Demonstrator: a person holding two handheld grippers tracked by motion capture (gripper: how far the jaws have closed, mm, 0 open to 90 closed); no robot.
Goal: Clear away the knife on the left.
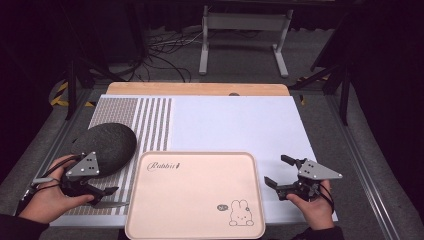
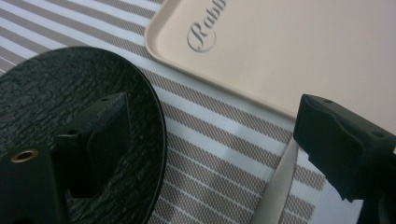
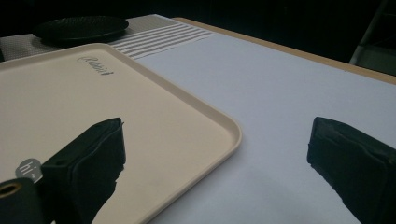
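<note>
The left claw (image 1: pixel 102 195) sits low at the near left of the worktop (image 1: pixel 235 120), and its jaws are spread wide with nothing gripped. Between them, flat on the striped mat (image 1: pixel 150 120), lies a knife (image 1: pixel 111 204) — in the left gripper view its pale blade (image 2: pixel 280 186) runs just under the right jaw. The dark plate (image 1: pixel 107 145) is just beside it, on the far left side, and the pink tray (image 1: pixel 195 195) is just to the right.

The right claw (image 1: pixel 282 175) is at the near right, also released and empty, with one jaw over the tray's right edge and the other over the white sheet (image 1: pixel 240 125).

What could go wrong? The knife is thin and lies flat, so the jaws may slide over it and miss. If the left claw pushes down hard, it may drag the mat and bunch it up. The plate is very close — one jaw hangs above it, so a squeeze could knock it or pinch its rim by mistake. The blade could also skid under the tray's edge and get stuck. And if the right claw drops, it could bump the tray and shove it into the knife.
</note>
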